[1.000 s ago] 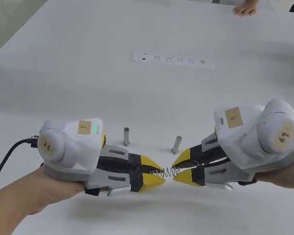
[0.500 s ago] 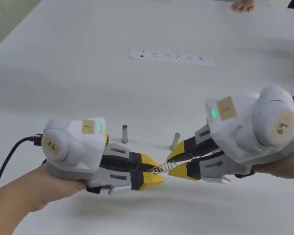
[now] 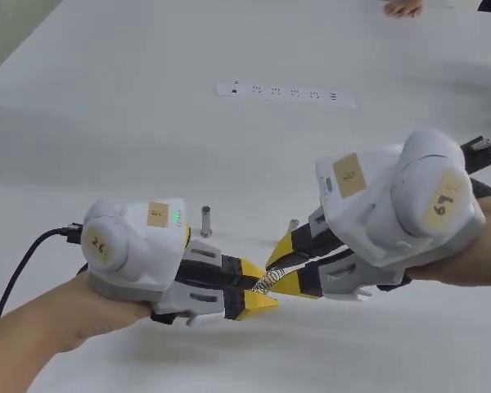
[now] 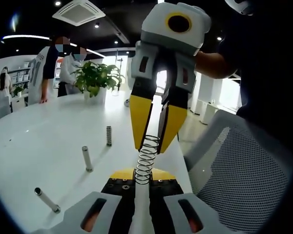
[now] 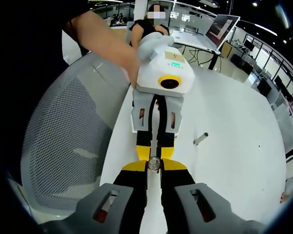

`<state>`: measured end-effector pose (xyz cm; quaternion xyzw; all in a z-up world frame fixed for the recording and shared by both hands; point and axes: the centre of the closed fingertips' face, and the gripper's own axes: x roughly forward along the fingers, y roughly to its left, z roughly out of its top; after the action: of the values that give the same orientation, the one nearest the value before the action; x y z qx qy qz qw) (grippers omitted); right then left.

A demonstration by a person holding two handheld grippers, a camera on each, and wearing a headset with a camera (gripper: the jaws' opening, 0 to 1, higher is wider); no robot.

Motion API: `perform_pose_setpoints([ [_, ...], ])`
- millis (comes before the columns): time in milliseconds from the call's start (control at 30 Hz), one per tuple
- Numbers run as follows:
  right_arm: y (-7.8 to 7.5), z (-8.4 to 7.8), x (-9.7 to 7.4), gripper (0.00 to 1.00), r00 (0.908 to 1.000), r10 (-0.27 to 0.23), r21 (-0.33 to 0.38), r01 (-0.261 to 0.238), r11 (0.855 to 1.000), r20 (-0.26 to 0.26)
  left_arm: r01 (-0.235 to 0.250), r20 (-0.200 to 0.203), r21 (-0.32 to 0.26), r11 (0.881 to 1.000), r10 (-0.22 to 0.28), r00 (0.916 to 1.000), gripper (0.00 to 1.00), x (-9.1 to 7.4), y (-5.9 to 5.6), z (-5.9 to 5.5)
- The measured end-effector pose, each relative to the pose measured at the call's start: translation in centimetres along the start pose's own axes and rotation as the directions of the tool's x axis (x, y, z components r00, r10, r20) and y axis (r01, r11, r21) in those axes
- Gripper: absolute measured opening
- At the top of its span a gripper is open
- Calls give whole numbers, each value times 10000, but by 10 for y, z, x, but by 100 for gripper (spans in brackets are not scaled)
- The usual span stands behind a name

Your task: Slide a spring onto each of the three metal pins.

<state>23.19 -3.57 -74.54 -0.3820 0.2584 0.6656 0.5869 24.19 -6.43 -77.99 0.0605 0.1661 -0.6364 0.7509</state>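
A short steel spring spans between my two grippers just above the white table. My left gripper is shut on one end of the spring. My right gripper meets it from the right and has closed on the other end, seen end-on as a metal ring. Two bare pins stand on the table beyond the jaws. A third pin farther off carries a spring. In the head view one pin stands free and another peeks out behind the right gripper.
A white power strip lies across the middle of the table. A hand rests at the far edge. A grey mesh chair stands beside the table. People and a potted plant are in the background.
The right gripper has moved left and down onto the spring's free end, and its jaws have narrowed around it. The left gripper has held the spring steady.
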Motion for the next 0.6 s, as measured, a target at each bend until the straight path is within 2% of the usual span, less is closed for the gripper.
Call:
perform_pose_setpoints([
  [600, 3, -1, 4, 7, 9953, 294, -1, -295, 9996, -920, 98, -138, 119, 9999, -96, 9999, 1, 7, -1, -1],
])
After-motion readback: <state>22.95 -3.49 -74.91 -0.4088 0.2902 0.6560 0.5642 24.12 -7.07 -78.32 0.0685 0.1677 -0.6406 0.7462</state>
